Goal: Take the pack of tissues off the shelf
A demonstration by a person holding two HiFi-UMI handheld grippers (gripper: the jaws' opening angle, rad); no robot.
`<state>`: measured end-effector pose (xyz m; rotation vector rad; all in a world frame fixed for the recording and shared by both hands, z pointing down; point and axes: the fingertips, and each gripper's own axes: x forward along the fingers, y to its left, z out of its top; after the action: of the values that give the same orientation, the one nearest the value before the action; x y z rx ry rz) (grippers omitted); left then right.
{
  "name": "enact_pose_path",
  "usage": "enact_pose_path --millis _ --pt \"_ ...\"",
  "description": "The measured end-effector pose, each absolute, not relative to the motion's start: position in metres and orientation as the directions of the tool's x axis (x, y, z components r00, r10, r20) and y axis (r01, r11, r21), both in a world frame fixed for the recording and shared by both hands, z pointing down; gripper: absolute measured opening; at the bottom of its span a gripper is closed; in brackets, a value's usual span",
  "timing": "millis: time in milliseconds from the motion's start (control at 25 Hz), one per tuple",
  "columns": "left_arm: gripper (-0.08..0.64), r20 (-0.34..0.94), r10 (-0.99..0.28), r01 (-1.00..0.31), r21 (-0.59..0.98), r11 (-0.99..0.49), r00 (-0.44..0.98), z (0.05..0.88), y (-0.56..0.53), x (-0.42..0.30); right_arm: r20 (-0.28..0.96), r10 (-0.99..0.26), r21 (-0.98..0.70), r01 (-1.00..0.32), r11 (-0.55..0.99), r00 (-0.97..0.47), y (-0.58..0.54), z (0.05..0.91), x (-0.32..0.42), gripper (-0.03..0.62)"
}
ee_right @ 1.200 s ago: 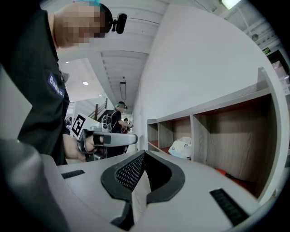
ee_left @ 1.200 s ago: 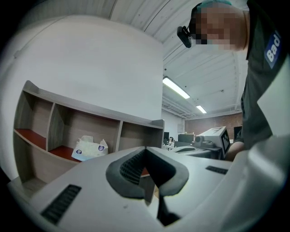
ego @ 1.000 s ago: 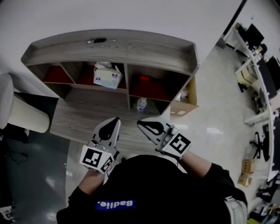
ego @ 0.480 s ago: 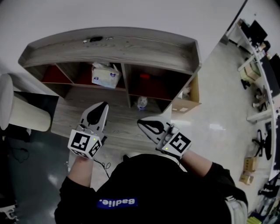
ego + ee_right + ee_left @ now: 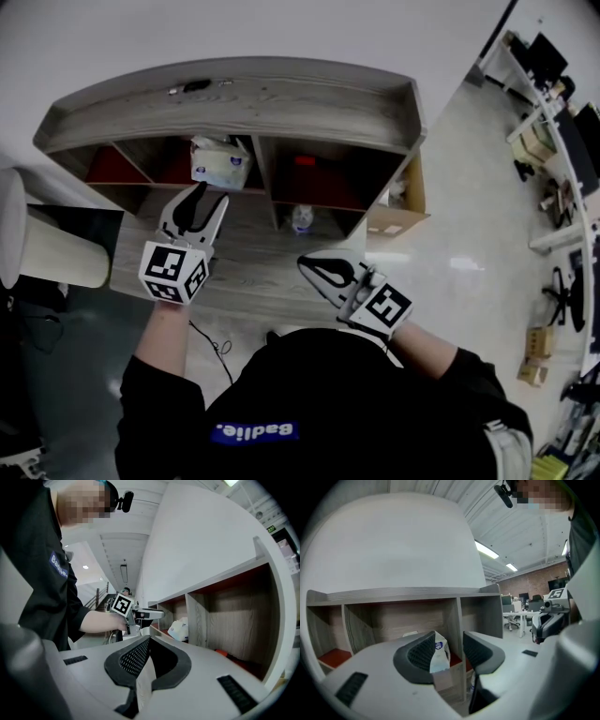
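White wall behind, and against it a grey wood-grain shelf [image 5: 281,98] with open compartments, some floored in red. The pack of tissues [image 5: 219,162], a white soft pack with blue print, sits in the second upper compartment from the left, leaning a little, right by the upright divider. My left tool [image 5: 204,194] is up over the lower board of the shelf, tips pointed at that compartment and just short of the pack. Looking along it in the left gripper view, the left tool [image 5: 449,641] has its jaws opening, and the pack of tissues [image 5: 438,654] shows in the gap between them but further in, untouched by either pad. My right tool [image 5: 305,264] hangs back near my body, well apart from the shelf. In the right gripper view its jaws are pressed together with nothing between them [image 5: 149,639], and the pack [image 5: 180,629] shows far off in its compartment.
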<state>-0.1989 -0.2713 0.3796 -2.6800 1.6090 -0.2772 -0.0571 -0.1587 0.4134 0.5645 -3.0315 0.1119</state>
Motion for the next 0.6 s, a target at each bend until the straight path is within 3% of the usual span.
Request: enact_pose_path --millis 240,600 --pt "0.259 0.253 -0.855 -0.832 -0.225 -0.507 0.453 0.392 -0.296 -0.207 0.077 -0.361 -0.06 -0.366 0.929 -0.929 -0.158 0.416 -0.055 0.029" --pt "0.29 0.406 -0.827 -0.699 -0.454 -0.552 0.39 0.42 -0.33 -0.22 0.088 -0.36 -0.072 -0.366 0.928 -0.929 -0.152 0.421 -0.053 0.029"
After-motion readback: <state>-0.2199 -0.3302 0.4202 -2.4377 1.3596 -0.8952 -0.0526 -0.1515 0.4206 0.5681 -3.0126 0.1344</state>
